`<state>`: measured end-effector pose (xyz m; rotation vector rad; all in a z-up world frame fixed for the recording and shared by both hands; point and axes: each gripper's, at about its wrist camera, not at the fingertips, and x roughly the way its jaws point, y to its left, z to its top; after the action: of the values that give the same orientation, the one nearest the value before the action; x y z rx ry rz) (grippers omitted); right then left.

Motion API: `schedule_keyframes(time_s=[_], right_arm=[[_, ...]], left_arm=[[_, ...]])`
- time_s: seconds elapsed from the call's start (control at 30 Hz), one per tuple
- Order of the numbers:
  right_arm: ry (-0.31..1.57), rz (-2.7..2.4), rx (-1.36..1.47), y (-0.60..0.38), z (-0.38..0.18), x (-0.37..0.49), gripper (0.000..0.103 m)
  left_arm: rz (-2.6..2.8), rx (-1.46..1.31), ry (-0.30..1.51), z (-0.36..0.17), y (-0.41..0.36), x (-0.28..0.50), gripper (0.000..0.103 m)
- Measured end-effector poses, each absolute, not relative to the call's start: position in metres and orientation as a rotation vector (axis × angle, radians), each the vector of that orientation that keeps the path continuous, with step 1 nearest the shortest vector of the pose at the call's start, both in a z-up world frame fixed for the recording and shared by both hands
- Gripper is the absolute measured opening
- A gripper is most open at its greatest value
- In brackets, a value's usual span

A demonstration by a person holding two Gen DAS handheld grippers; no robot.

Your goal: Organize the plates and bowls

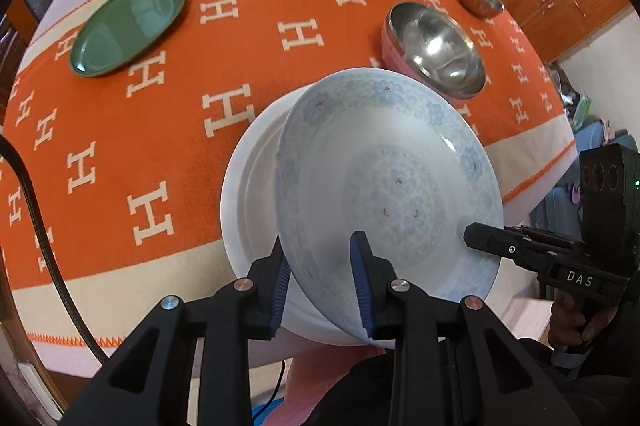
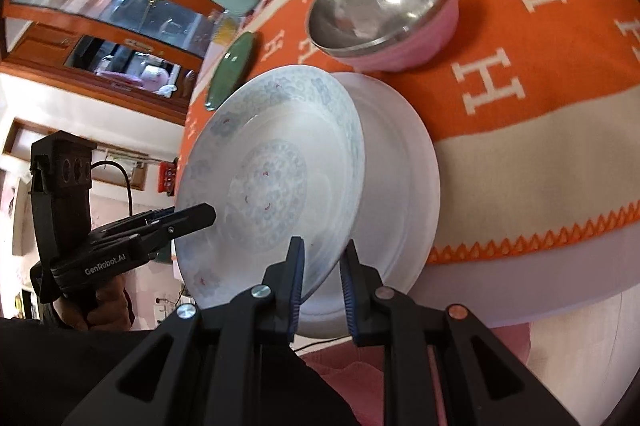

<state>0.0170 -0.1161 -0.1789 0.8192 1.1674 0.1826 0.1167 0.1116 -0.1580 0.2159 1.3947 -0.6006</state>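
Left gripper, ribbed blue pads, clamps the glossy blue-patterned plate's rim; right gripper grips the opposite rim. Plate tilted over a plain white plate. Steel-lined pink bowl beyond.

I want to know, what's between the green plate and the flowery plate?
Only bare orange cloth between the green plate and the flowery plate, in the left wrist view.
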Motion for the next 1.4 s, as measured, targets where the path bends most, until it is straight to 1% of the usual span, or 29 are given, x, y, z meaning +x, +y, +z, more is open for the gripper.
schedule_keyframes(time_s=[0.3,0.47,0.7,0.83,0.97,1.03,1.1,1.13,1.2,1.23,1.27,1.3,1.4], right_arm=[[1.24,0.093,0.814,-0.107,-0.202,0.019,0.017],[1.227,0.065,0.791,-0.103,-0.2,0.024,0.017],[1.251,0.029,0.681,-0.09,-0.2,0.033,0.018],[1.245,0.004,0.656,-0.09,-0.199,0.032,0.018],[1.268,-0.017,0.606,-0.085,-0.196,0.035,0.021],[1.283,-0.006,0.582,-0.081,-0.193,0.039,0.028],[1.306,0.008,0.538,-0.075,-0.192,0.043,0.037],[1.32,0.013,0.509,-0.071,-0.191,0.045,0.038],[1.345,0.02,0.453,-0.065,-0.189,0.048,0.042],[1.357,0.023,0.423,-0.063,-0.188,0.05,0.044],[1.365,0.024,0.406,-0.061,-0.188,0.051,0.045],[1.375,0.03,0.38,-0.06,-0.187,0.052,0.046],[1.384,0.054,0.343,-0.061,-0.185,0.051,0.046]], left_arm=[[-0.661,0.273,1.469,-0.192,0.105,0.131,0.027],[-0.675,0.3,1.486,-0.203,0.107,0.136,0.027],[-0.667,0.34,1.502,-0.219,0.108,0.136,0.027],[-0.677,0.362,1.484,-0.221,0.105,0.13,0.03],[-0.665,0.372,1.486,-0.224,0.098,0.127,0.031],[-0.649,0.385,1.485,-0.223,0.095,0.124,0.031],[-0.631,0.407,1.474,-0.221,0.091,0.12,0.035],[-0.621,0.418,1.465,-0.219,0.09,0.118,0.036],[-0.592,0.445,1.435,-0.214,0.087,0.114,0.041],[-0.582,0.45,1.417,-0.211,0.085,0.112,0.044],[-0.575,0.448,1.397,-0.206,0.084,0.11,0.05],[-0.57,0.44,1.381,-0.202,0.082,0.109,0.054],[-0.546,0.415,1.334,-0.19,0.08,0.106,0.057]])
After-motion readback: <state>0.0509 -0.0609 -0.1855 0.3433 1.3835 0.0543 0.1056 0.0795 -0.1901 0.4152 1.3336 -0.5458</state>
